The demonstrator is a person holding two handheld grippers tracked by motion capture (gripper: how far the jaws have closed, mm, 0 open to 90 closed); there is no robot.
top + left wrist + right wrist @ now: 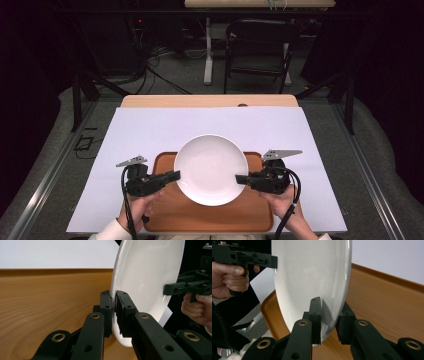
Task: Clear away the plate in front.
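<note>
Over tray (165, 215): left gripper (172, 175) clamped on plate (210, 167) left rim, jaws closed either side. Right gripper (242, 179) pinched opposite rim. Likely reason for two-sided grip: plate kept level, held above tray centre.

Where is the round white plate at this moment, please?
In the high view the round white plate sits centred over the far half of the brown wooden tray, its rim clamped between the left tool and the right tool.
</note>
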